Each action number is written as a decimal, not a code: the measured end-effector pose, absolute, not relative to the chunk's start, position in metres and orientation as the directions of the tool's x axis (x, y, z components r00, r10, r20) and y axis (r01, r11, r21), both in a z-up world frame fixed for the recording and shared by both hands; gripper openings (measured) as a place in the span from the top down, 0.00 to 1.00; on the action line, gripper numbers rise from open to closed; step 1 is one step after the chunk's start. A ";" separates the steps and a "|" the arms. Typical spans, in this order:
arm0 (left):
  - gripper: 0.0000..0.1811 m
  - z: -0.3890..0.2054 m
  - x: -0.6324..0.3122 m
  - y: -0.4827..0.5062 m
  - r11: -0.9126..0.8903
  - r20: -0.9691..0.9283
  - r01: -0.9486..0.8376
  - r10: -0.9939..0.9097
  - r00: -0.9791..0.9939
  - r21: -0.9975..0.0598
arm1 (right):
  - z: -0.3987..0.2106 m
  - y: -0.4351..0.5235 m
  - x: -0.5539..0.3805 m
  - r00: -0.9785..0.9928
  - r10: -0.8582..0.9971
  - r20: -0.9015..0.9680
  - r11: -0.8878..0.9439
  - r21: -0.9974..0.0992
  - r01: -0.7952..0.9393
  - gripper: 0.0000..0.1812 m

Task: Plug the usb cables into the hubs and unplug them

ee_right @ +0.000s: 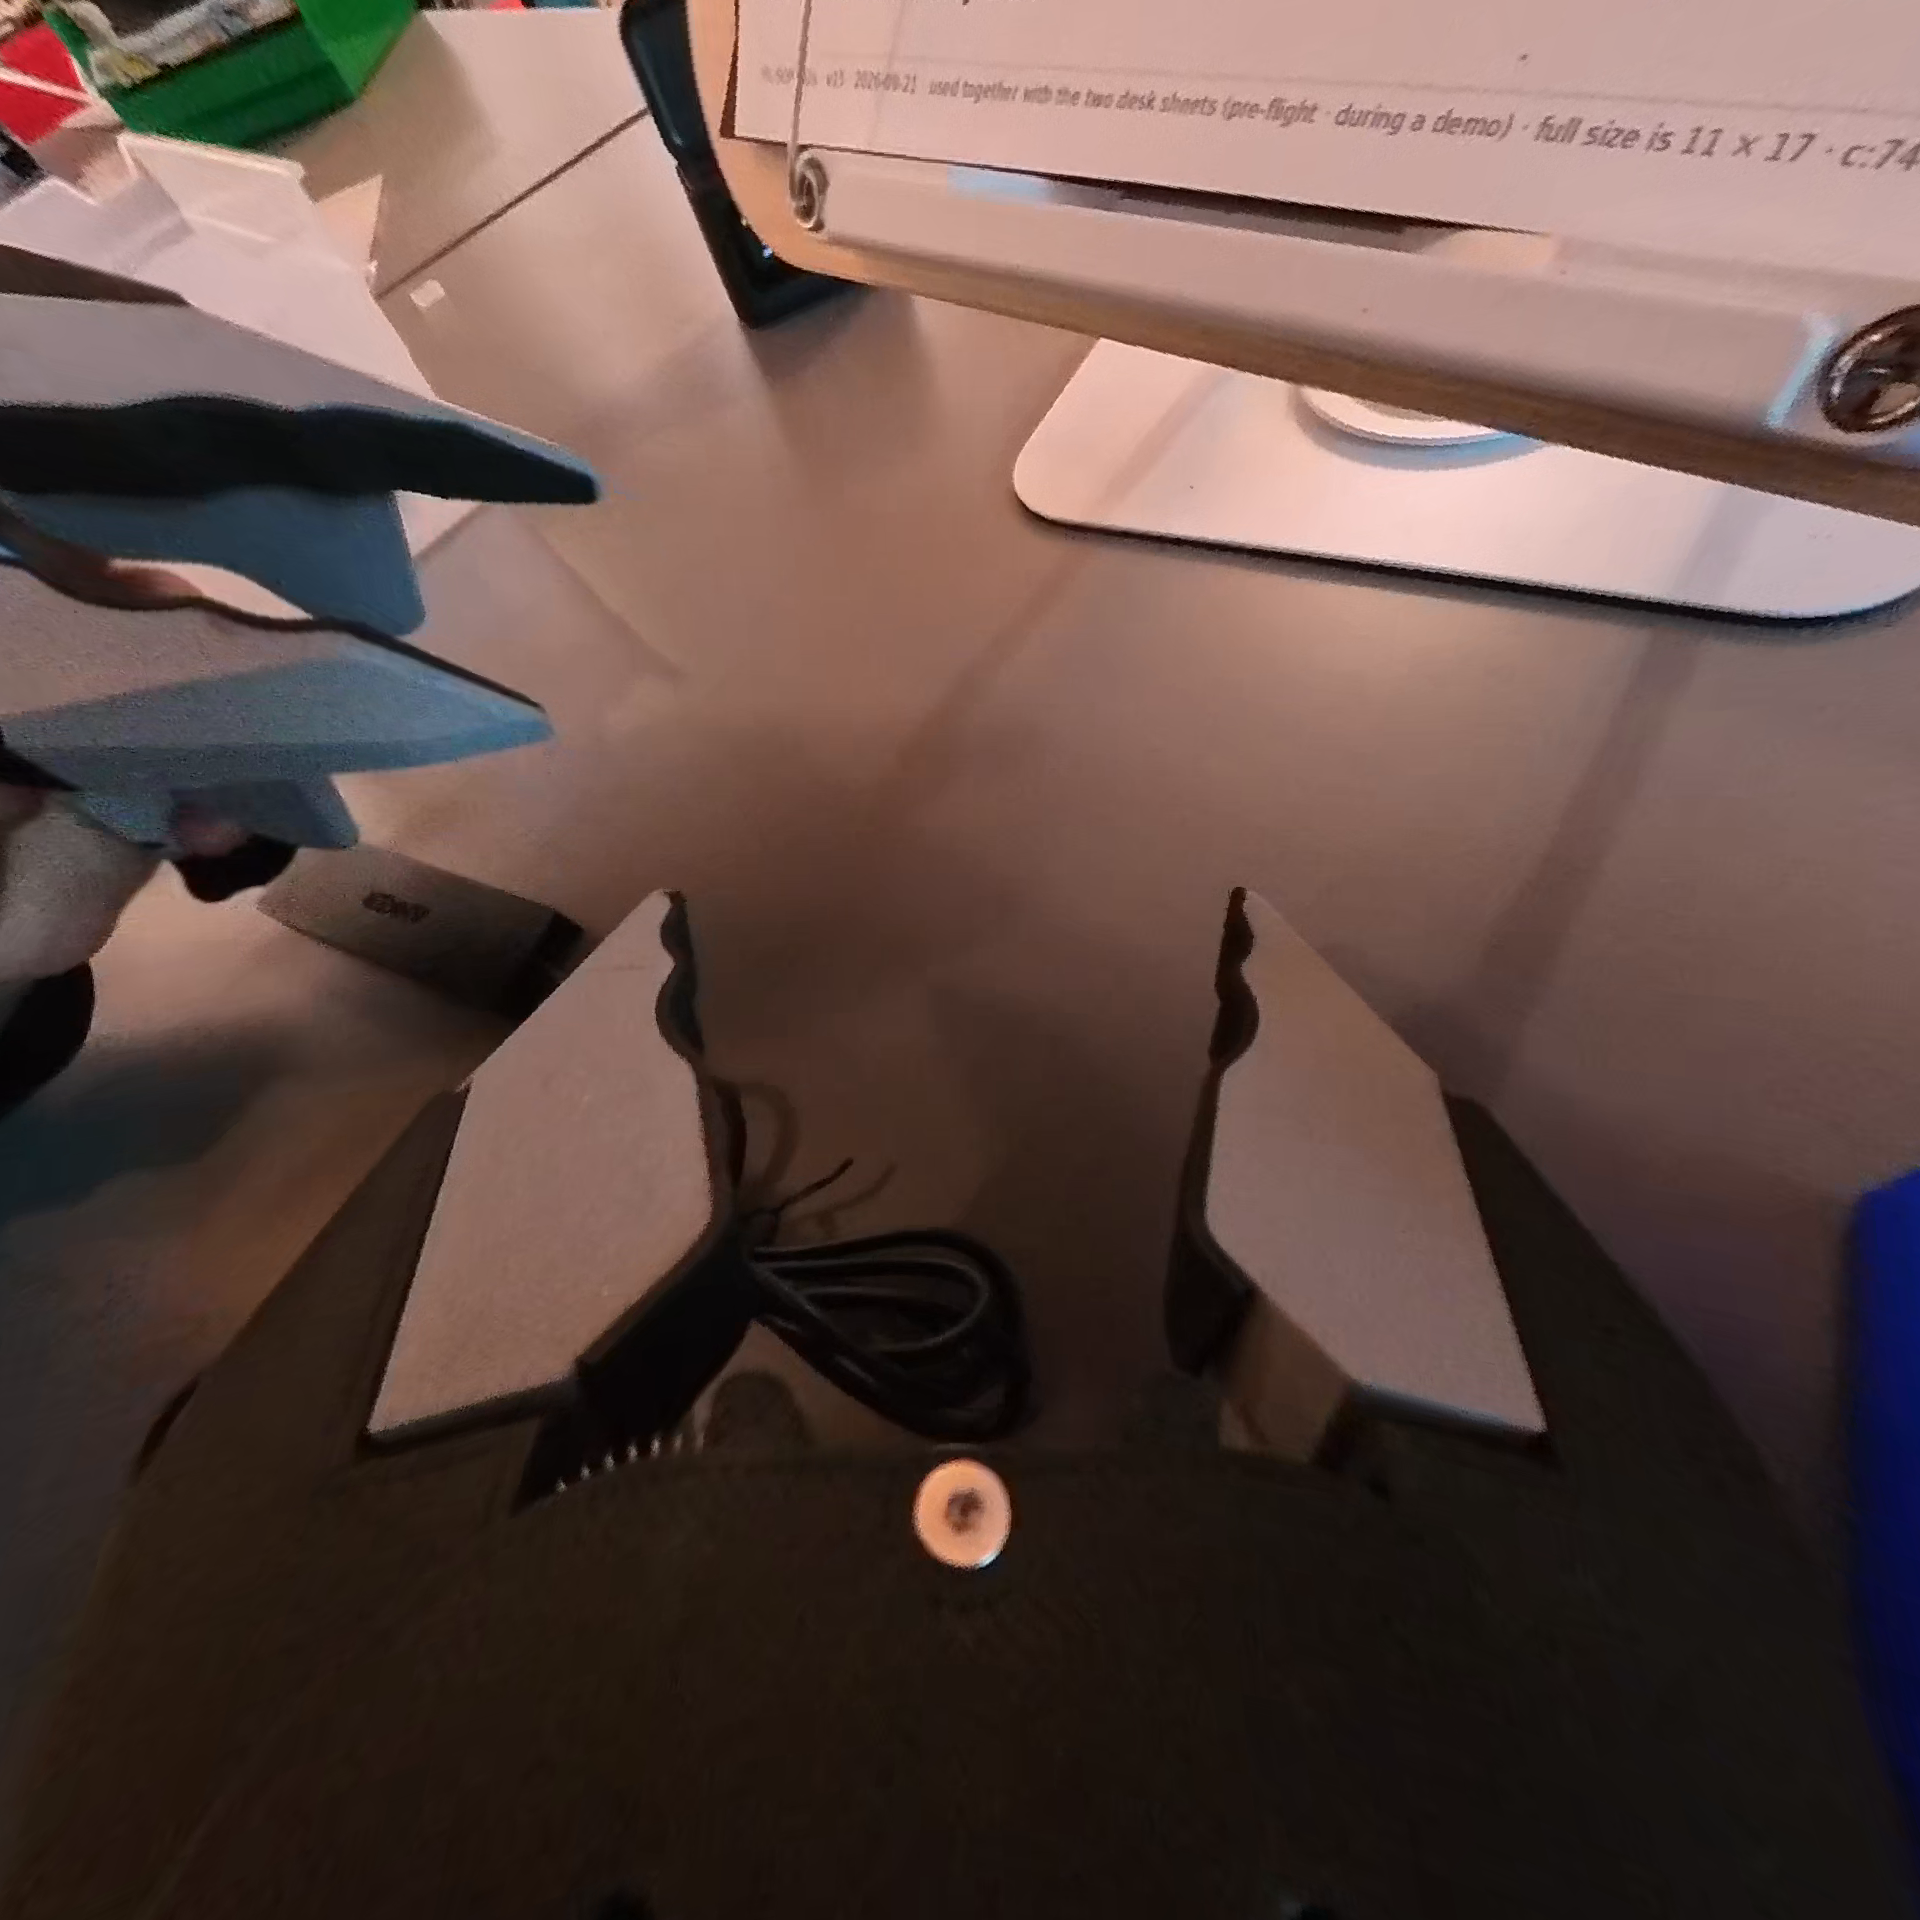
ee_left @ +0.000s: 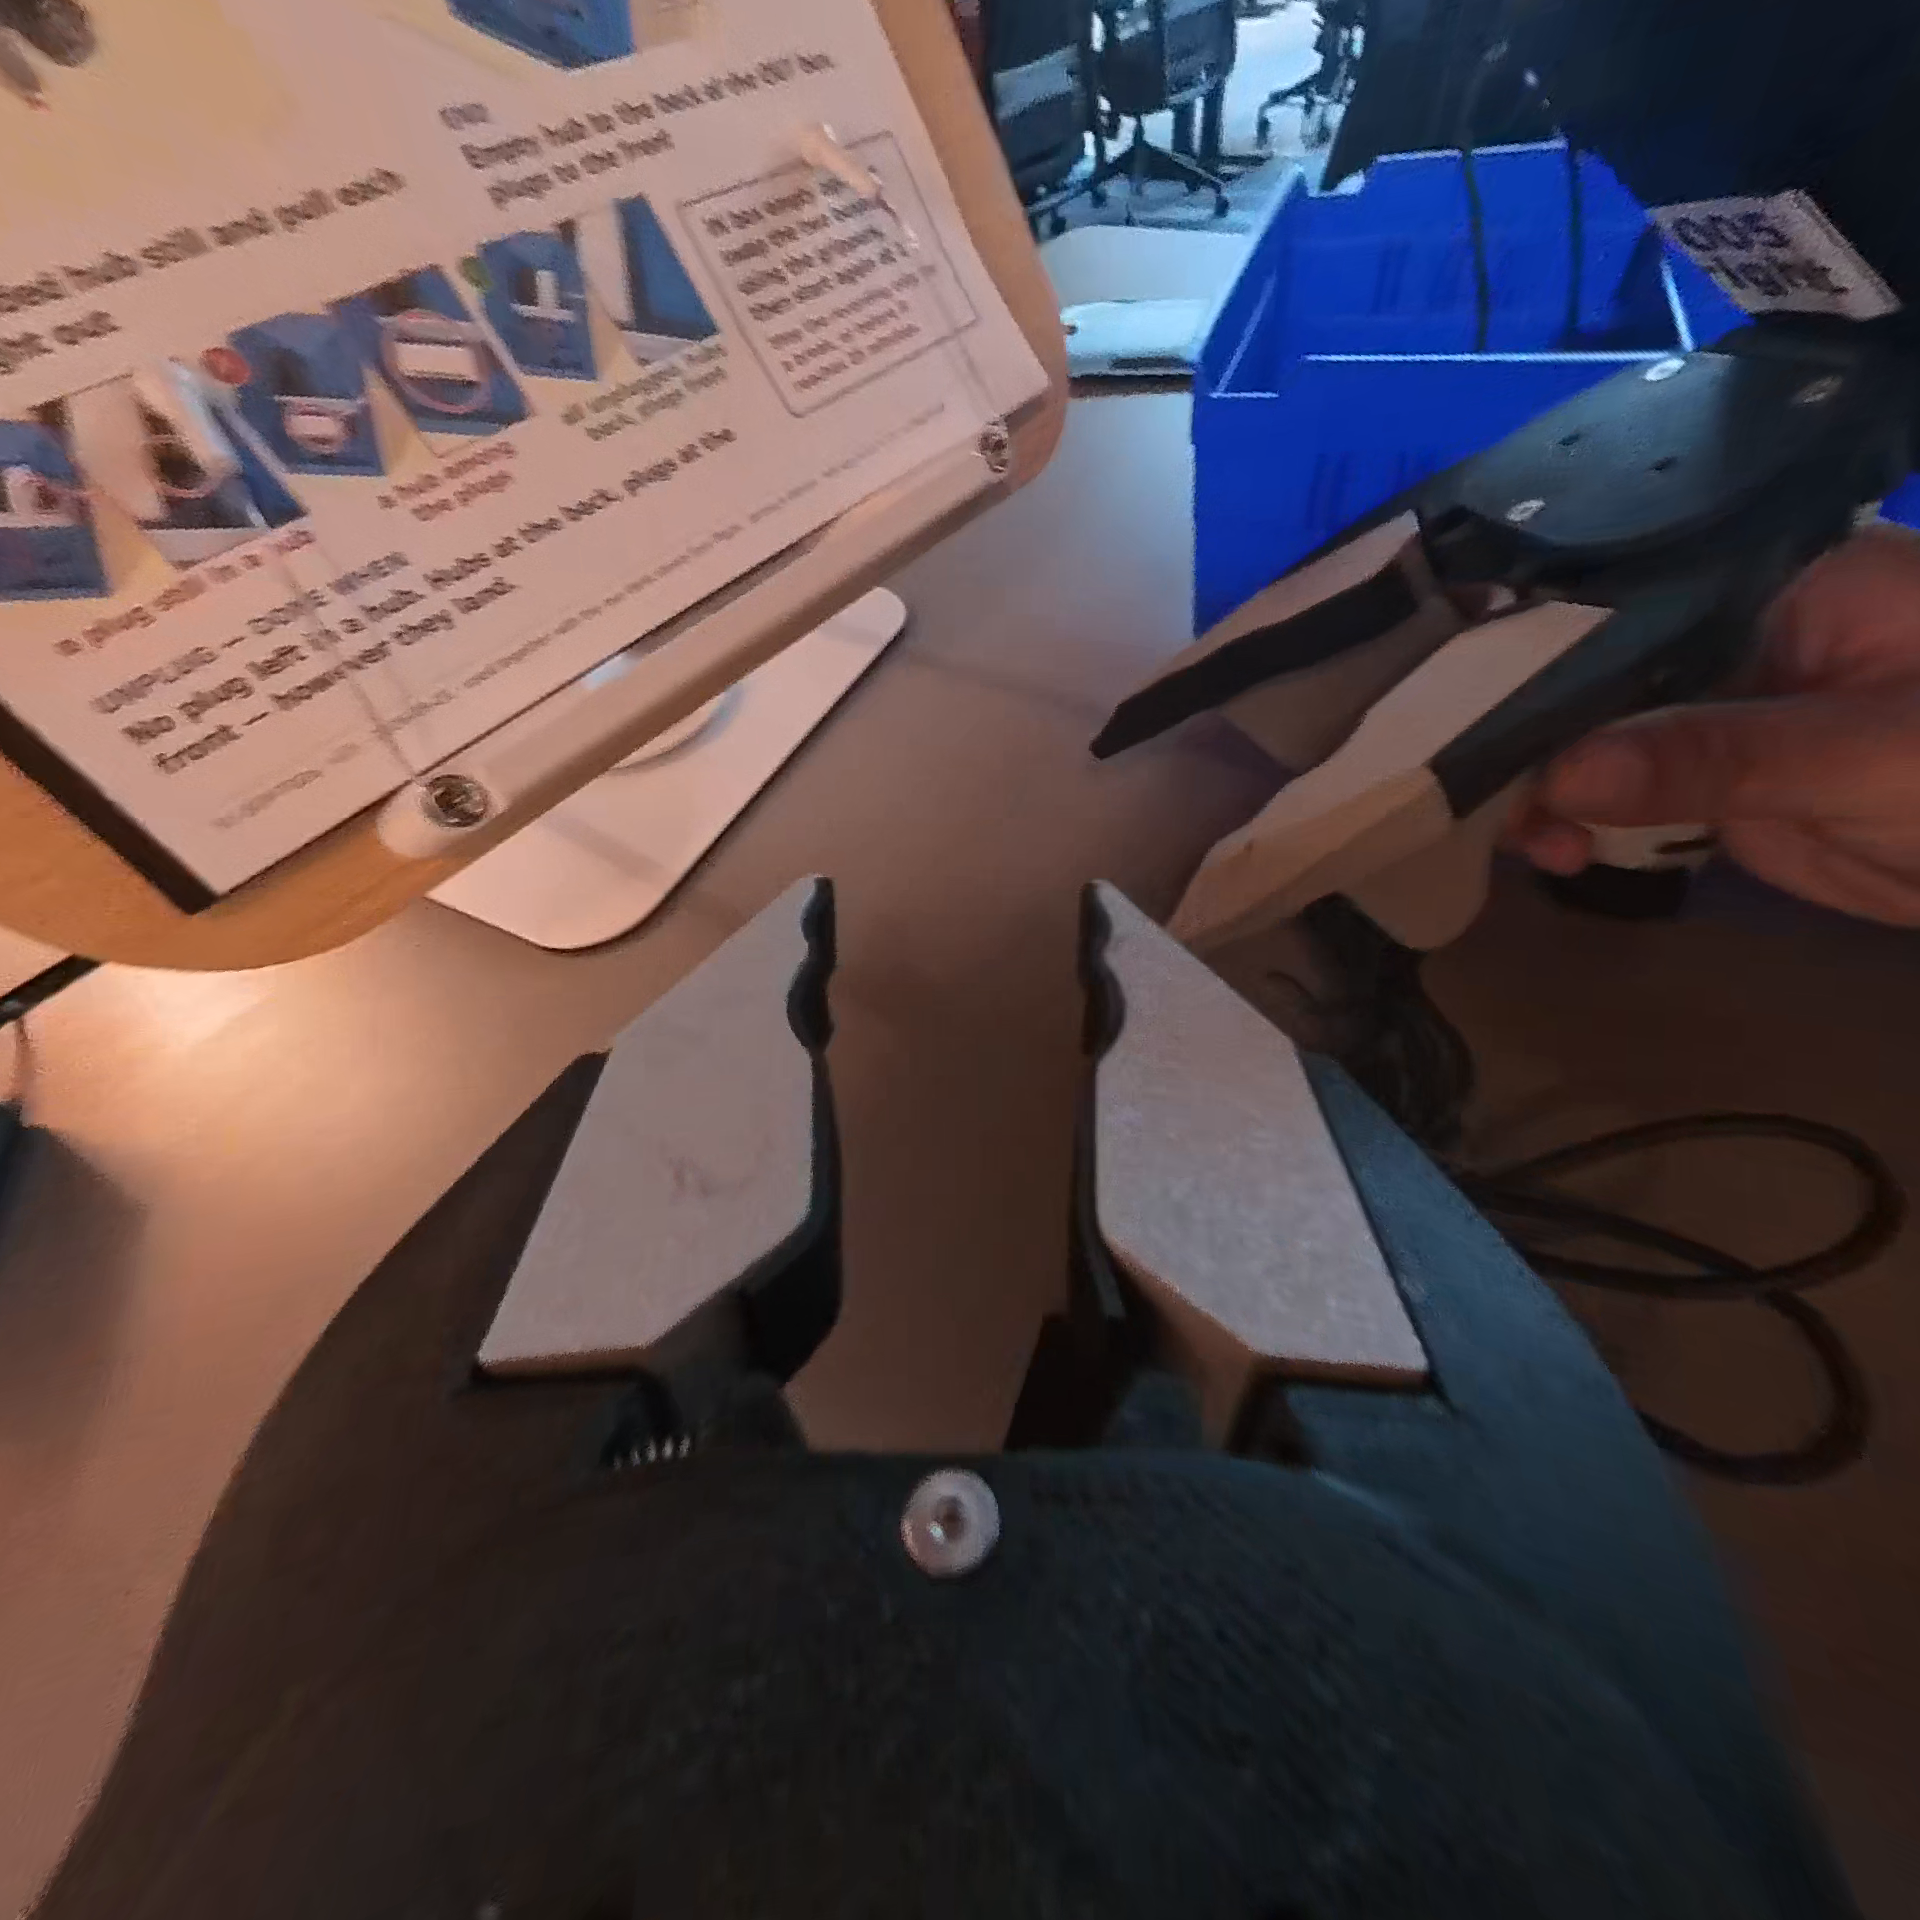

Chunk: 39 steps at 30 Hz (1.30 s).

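While raised, left gripper (ee_left: 956, 914) parted, right gripper (ee_right: 956, 925) parted

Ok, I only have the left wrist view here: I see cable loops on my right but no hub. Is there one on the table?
Observer: Yes. In the right wrist view a silver hub lies flat on the table, just below the left gripper.
Operator: Is the right gripper holding anything?
Observer: No. The right gripper is open and empty, and a bundled black cable lies on the table beneath it.
Operator: Anything plugged into that hub?
Observer: I cannot tell. One end of the hub is hidden behind the right gripper's finger.
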State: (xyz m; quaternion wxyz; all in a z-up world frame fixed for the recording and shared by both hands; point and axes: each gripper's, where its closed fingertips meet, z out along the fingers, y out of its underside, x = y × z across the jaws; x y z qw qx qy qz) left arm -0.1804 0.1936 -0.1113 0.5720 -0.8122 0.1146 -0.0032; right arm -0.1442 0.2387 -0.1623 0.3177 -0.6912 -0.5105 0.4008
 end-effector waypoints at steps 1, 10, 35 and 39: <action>0.75 -0.111 -0.183 0.194 -0.320 -0.109 -0.166 -0.189 0.976 -0.933 | -0.162 0.239 -0.145 0.156 0.958 -0.241 -0.286 -0.847 0.448 0.46; 0.75 -0.113 -0.183 0.198 -0.317 0.002 -0.069 -0.217 0.976 -0.946 | -0.160 0.221 -0.146 0.032 0.964 -0.264 -0.248 -0.851 0.464 0.52; 0.80 -0.125 -0.184 0.197 -0.315 -0.107 -0.179 -0.233 0.967 -0.932 | -0.144 0.216 -0.157 -0.077 0.996 -0.051 -0.016 -0.918 0.396 0.51; 0.78 -0.127 -0.187 0.198 -0.323 -0.081 -0.151 -0.220 0.972 -0.934 | -0.140 0.221 -0.161 -0.063 0.998 -0.030 -0.004 -0.927 0.375 0.52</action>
